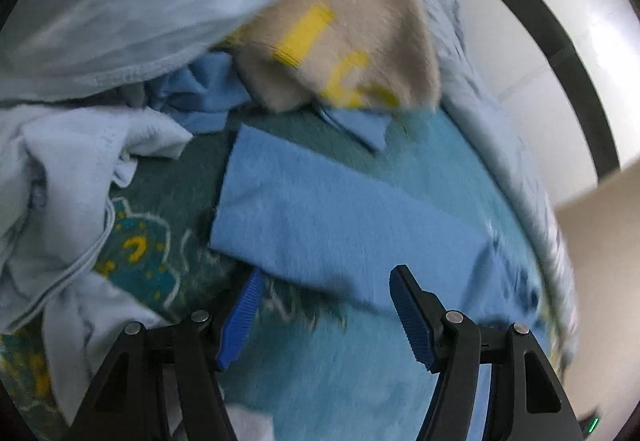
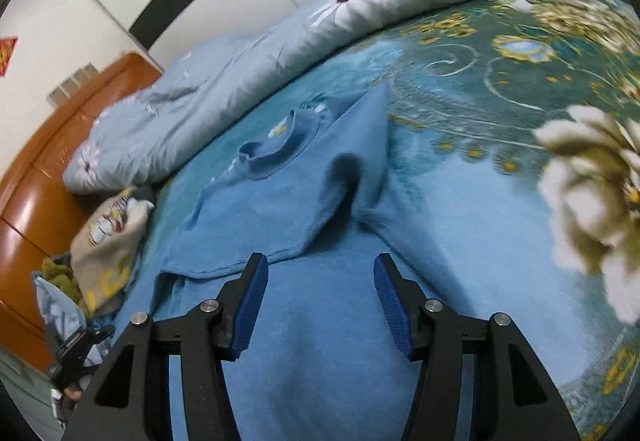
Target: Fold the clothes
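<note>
Blue T-shirt [image 2: 280, 209] lies flat on the bed, spread over a teal patterned blanket [image 2: 500, 89], and both hand-held grippers hang just above it.

Nearest, in the right wrist view, the right hand-held gripper [image 2: 320, 305] points down at the shirt's body with its blue pads spread and nothing between them; the cloth passes under the fingers, not into them. Just past the fingertips a folded-over sleeve edge runs crosswise, and beyond it the collar [image 2: 276, 149] marks the far end, so the shirt's long axis runs straight away from this gripper toward the neck.

In the left wrist view the left hand-held gripper [image 1: 324, 317] is also spread and empty, its fingertips right at the near edge of a blue sleeve or side panel [image 1: 332, 217] that stretches away and to the upper left. A beige garment with yellow lettering [image 1: 348, 41] and pale blue clothes [image 1: 60, 177] lie further off, heaped at the blanket's edge, with a flowered quilt [image 2: 240, 81] behind.

My judgement: the right hand sits nearer the shirt's middle, the left nearer its side edge, so the next fold likely starts from that edge.
</note>
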